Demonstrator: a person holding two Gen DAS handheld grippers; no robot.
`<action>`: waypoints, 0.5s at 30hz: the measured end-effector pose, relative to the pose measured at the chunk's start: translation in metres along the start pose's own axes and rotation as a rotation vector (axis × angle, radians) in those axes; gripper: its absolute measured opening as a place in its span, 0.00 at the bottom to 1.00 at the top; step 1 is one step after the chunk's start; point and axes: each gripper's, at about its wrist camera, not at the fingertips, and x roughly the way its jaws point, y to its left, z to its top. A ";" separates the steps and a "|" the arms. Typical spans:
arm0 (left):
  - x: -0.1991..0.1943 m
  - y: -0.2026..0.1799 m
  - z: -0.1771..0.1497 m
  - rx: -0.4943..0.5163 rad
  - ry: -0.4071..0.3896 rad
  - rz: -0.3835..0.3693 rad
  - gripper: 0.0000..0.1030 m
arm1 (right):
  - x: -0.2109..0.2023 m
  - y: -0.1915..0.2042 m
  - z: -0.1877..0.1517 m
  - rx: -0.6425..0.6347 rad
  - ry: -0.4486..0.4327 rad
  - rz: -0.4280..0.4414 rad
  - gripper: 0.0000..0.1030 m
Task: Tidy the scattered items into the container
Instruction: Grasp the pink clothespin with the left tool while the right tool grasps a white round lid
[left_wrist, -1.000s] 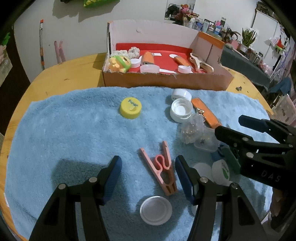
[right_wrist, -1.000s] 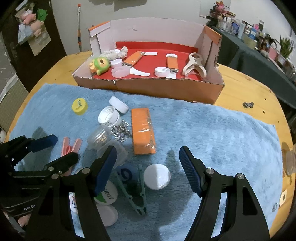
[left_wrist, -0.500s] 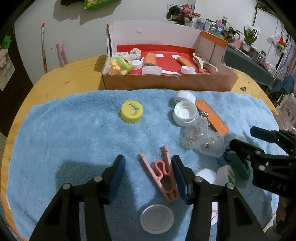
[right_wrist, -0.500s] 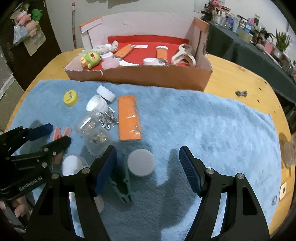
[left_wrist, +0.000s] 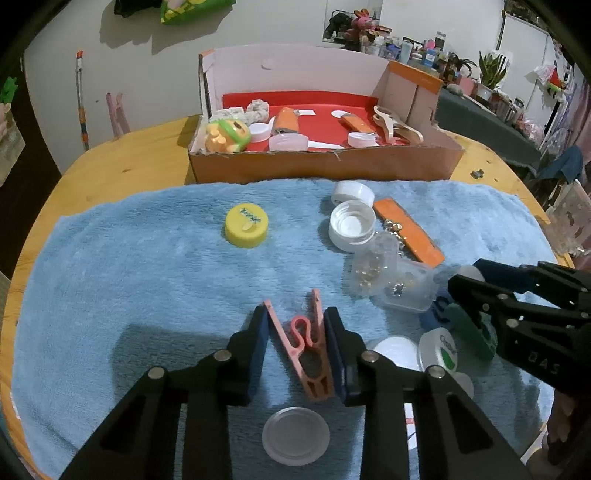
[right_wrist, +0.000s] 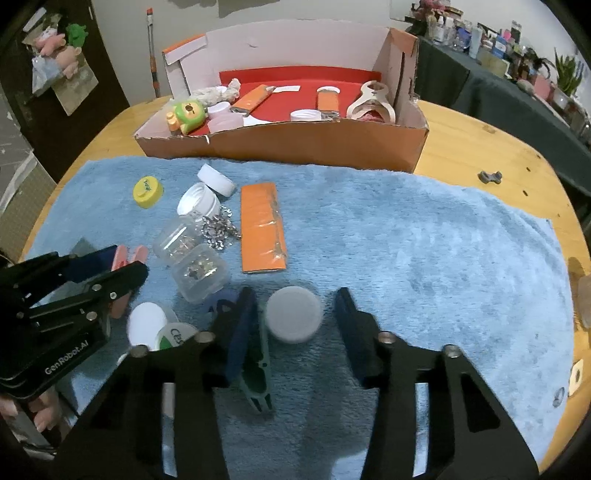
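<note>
A pink clothespin lies on the blue towel. My left gripper is closing on it, and both pads touch the pin's arms. In the right wrist view a white round cap sits between the fingers of my right gripper. Those jaws are closing too, with a small gap still showing on each side of the cap. The cardboard box with a red floor stands at the back and holds several items. A yellow cap and an orange packet lie loose on the towel.
Two white jar caps, clear jars of small metal bits, a green clip, a green-labelled lid and a clear lid crowd the towel's near left. The towel's right half is bare. Wooden table surrounds it.
The left jaws have narrowed until they touch the pink clothespin. The right gripper has shifted over the white cap and its jaws have drawn in around it.
</note>
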 end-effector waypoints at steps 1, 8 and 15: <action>0.000 0.000 0.000 0.000 -0.001 -0.002 0.30 | 0.000 0.000 0.000 0.000 -0.005 -0.001 0.34; -0.001 0.001 0.001 -0.005 -0.004 -0.013 0.29 | -0.002 -0.001 0.002 0.013 -0.018 0.010 0.33; -0.004 0.002 0.004 -0.013 -0.014 -0.019 0.29 | -0.005 -0.001 0.006 0.014 -0.028 0.009 0.33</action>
